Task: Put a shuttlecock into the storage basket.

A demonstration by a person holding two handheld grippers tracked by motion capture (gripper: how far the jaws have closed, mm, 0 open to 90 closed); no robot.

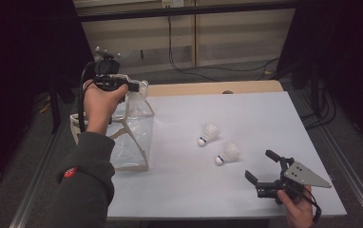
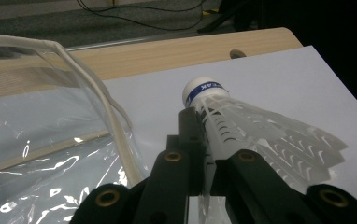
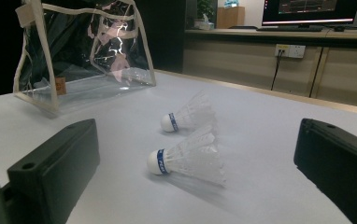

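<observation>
1. Shuttlecock (image 2: 242,126) pinched by its feather skirt in the left gripper (image 1: 133,87), jaws clamped tight on it, cork end with the blue band pointing away from the hand.
2. Held up at the far left of the table (image 1: 246,109), right above the top edge of the clear pouch (image 1: 132,137).
3. Pouch standing upright at the left edge, cream trim round its sides, mouth just beside the raised shuttlecock.
4. Two more shuttlecocks lying on their sides mid-table: farther shuttlecock (image 1: 208,134) and nearer shuttlecock (image 1: 227,154), close together, not touching, corks toward the near left.
5. Right gripper (image 1: 263,167) low at the near right, jaws spread wide, gripping nothing.
6. From the right gripper view, nearer shuttlecock (image 3: 188,158) sitting between the two parted jaws but well ahead of them.
</observation>
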